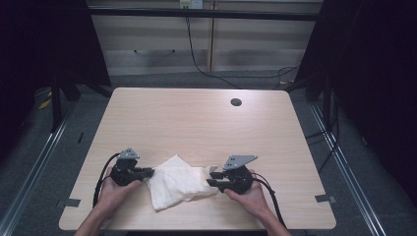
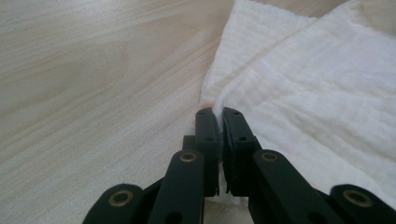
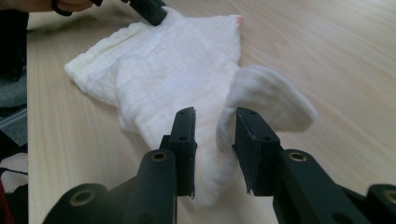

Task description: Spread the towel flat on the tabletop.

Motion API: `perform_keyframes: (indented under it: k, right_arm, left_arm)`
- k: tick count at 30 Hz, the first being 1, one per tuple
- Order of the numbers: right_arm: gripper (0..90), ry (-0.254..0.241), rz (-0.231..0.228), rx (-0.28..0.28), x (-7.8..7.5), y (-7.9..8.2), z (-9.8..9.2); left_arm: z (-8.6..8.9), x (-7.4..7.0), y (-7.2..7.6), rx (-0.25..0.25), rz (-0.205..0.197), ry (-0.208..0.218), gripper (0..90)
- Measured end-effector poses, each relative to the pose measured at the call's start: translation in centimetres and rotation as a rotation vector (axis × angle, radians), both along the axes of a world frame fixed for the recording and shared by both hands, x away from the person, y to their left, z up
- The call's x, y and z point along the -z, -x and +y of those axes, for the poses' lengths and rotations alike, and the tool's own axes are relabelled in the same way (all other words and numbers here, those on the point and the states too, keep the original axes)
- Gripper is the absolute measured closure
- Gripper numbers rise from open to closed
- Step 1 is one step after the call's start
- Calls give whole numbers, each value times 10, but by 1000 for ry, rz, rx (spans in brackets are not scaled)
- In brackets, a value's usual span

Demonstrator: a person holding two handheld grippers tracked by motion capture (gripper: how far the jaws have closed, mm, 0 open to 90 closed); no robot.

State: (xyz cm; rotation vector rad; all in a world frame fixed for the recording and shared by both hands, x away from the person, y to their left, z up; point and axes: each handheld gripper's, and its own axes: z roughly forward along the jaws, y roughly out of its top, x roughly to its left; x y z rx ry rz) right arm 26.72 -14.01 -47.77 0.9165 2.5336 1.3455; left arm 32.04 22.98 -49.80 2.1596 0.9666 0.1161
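Note:
A crumpled white cloth (image 1: 177, 183) lies on the wooden table (image 1: 196, 123) near its front edge, between my two grippers. My left gripper (image 1: 150, 172) is shut on the cloth's left edge; in the left gripper view its jaws (image 2: 216, 112) pinch a fold of the cloth (image 2: 317, 84). My right gripper (image 1: 212, 176) is at the cloth's right end. In the right gripper view its jaws (image 3: 215, 115) stand apart, with a raised fold of the cloth (image 3: 177, 60) loose between them. The left gripper (image 3: 152, 10) shows at the cloth's far corner there.
A round cable hole (image 1: 236, 102) sits in the table's far right part. Beyond the table are wooden cabinets (image 1: 157, 39) and a black cable (image 1: 196, 59) on the floor. Dark frame posts stand at both sides.

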Motion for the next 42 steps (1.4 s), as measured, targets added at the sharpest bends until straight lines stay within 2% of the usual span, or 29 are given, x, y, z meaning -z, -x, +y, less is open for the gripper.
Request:
perform_keyframes:
  k: [6,11,13,16,19,22,26,28,31,32,33,36,39,42]
  right_arm:
    - [696,-6,-14,68,-4,-9,-20]
    - [688,-23,-21,123,-2,-25,-37]
    - [674,-9,-7,119,3,-35,-41]
    - [628,-28,26,94,14,-51,-44]
    - [615,-41,51,72,21,-55,-43]
    - [579,-68,55,35,25,-59,-38]
    - [579,-73,60,-15,28,-63,-28]
    - [592,-69,72,-32,30,-65,-24]
    - [717,-74,63,-46,30,-64,-22]
    - [777,-89,55,-43,27,-63,-23]
    - [777,-89,55,-43,27,-63,-23]
    - [871,-123,46,-45,23,-62,-24]
    - [882,-142,27,-40,17,-60,-25]
    - [885,-159,7,-21,7,-58,-28]
  left_arm:
    - [2,1,-3,-1,2,8,858]
    - [4,1,-4,5,3,5,858]
    - [3,1,-4,-2,4,13,857]
    - [4,2,-4,-5,8,21,857]
    - [4,2,-4,-4,7,23,857]
    - [4,2,-4,-2,7,22,856]
    - [4,2,-4,-2,5,21,856]
    - [4,2,-5,0,8,23,856]
    - [4,2,-5,0,8,24,855]
    - [5,2,-5,0,8,24,855]
    - [5,2,-5,0,8,24,855]
    - [4,2,-4,-2,7,23,855]
    - [4,1,-4,-5,-1,30,857]
    - [5,-3,-3,-2,-8,59,859]
